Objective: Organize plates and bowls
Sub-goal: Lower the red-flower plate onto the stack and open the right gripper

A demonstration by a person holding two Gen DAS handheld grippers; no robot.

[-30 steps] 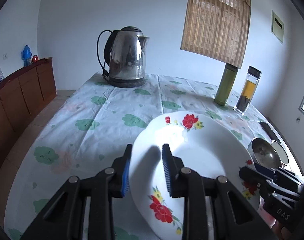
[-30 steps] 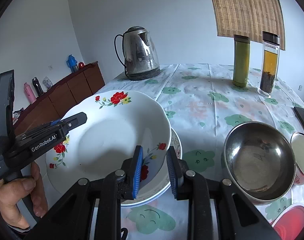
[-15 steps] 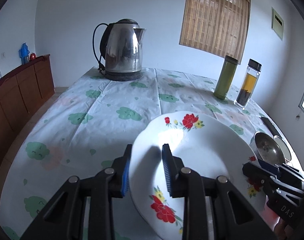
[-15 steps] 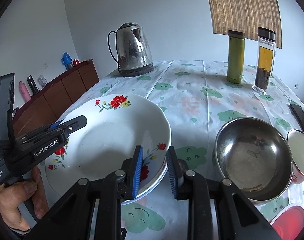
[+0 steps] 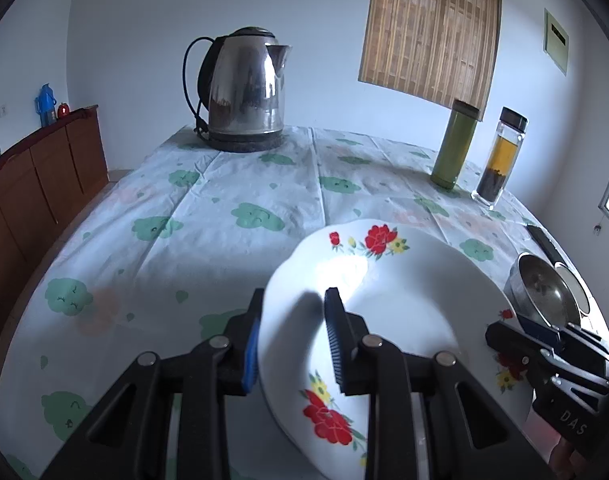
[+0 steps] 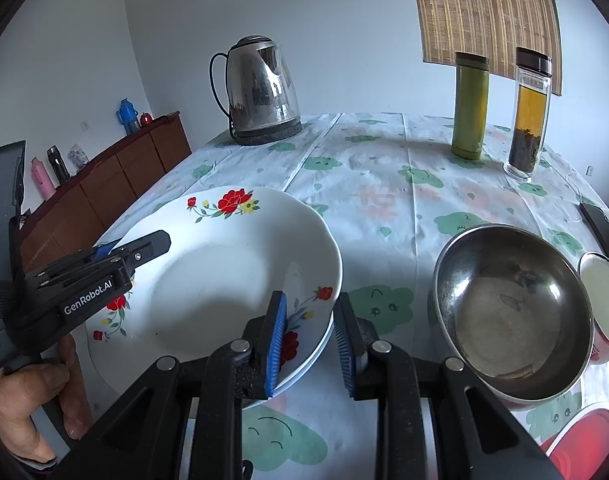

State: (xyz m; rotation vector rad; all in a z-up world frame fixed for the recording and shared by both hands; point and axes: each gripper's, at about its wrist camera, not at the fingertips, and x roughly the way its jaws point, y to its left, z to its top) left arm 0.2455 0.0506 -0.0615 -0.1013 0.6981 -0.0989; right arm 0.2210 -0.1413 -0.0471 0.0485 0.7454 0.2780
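Note:
A white deep plate with red flowers (image 6: 224, 280) (image 5: 404, 320) is held by both grippers at opposite rims. My left gripper (image 5: 294, 296) is shut on its left rim and shows in the right wrist view as the left gripper (image 6: 144, 244). My right gripper (image 6: 311, 300) is shut on its right rim and shows in the left wrist view as the right gripper (image 5: 504, 336). A second plate with a blue edge (image 6: 304, 370) lies under the flowered one. Whether the two touch, I cannot tell. A steel bowl (image 6: 512, 312) (image 5: 544, 292) stands to the right.
A steel kettle (image 5: 244, 88), a green flask (image 5: 454, 144) and a tea bottle (image 5: 500, 156) stand at the table's far side. Right of the steel bowl are a red-and-white cup (image 6: 600, 300), a red lid (image 6: 584, 440) and a black remote (image 6: 600, 224). A wooden sideboard (image 5: 36, 184) runs along the left.
Both grippers keep their hold on the flowered plate. Less of the lower plate's rim shows beside it now, and the table scene has shifted slightly in both views.

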